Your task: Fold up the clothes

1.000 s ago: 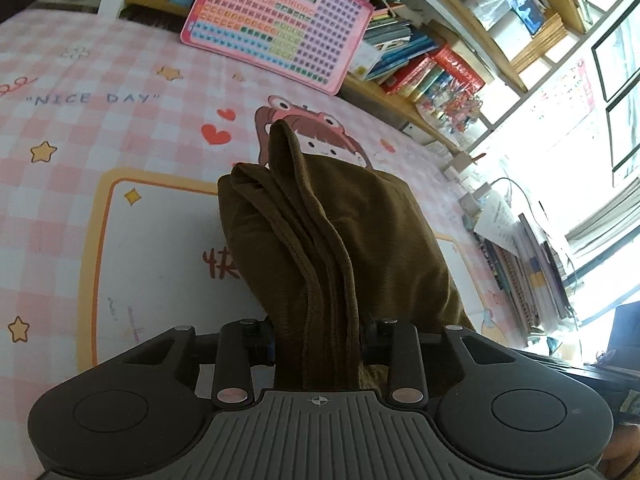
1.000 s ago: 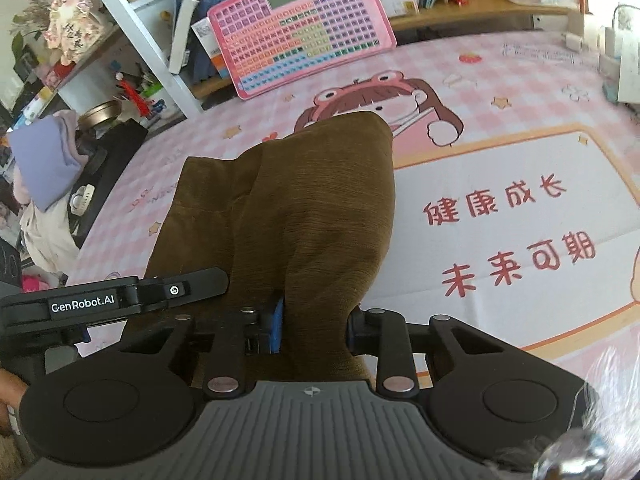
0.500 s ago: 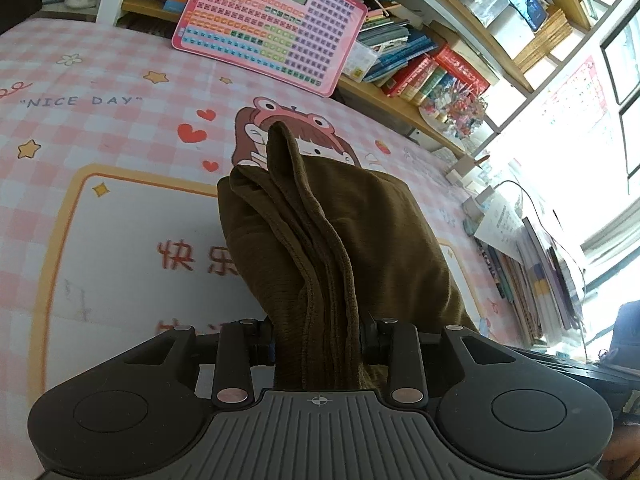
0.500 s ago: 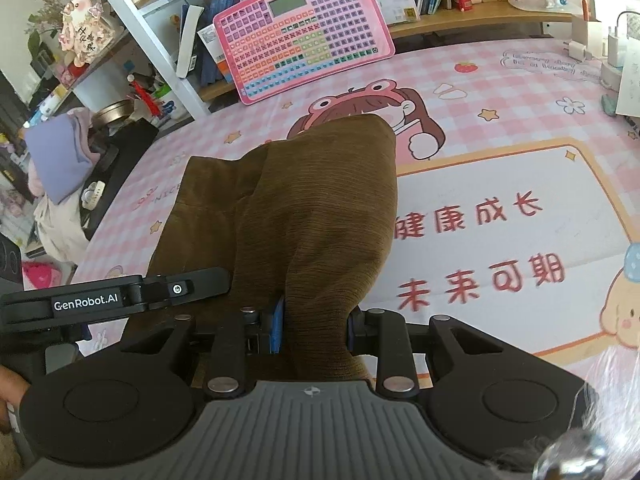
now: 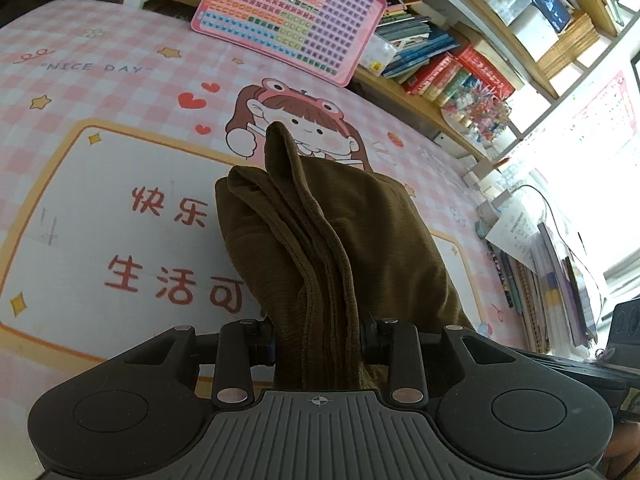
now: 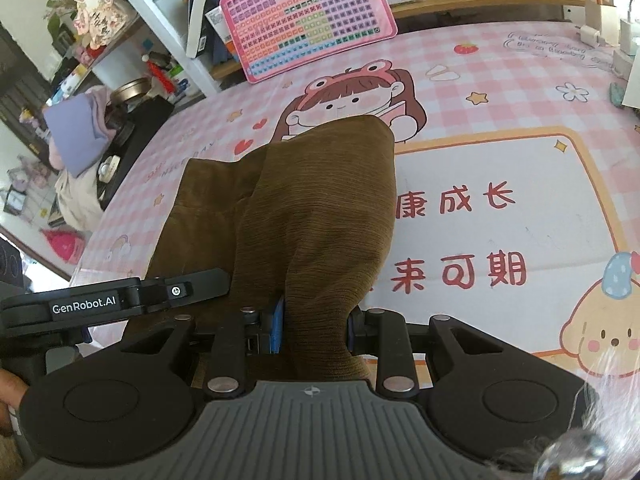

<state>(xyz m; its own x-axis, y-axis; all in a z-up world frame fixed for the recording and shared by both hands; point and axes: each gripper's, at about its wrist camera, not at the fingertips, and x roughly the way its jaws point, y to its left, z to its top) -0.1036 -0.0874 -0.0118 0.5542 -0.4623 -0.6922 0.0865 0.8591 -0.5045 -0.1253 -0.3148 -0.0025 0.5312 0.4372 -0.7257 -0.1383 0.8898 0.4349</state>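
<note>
A brown ribbed garment (image 5: 332,240) is folded into several layers and hangs from both grippers above the pink checked table mat (image 5: 100,184). My left gripper (image 5: 318,340) is shut on its bunched edge. My right gripper (image 6: 314,330) is shut on the other end of the brown garment (image 6: 312,208), whose far part drapes down towards the mat (image 6: 520,92). The left gripper's black body (image 6: 120,300) shows at the left in the right wrist view. The fingertips of both grippers are hidden by cloth.
A pink toy keyboard board (image 5: 292,16) leans on the bookshelf (image 5: 460,64) at the back. Books and papers (image 5: 552,264) stand at the table's right edge. A chair with clothes (image 6: 80,136) is off the left side.
Both grippers have drawn back towards the near edge with the garment still held; more of the mat's printed panel shows. The grips have not changed.
</note>
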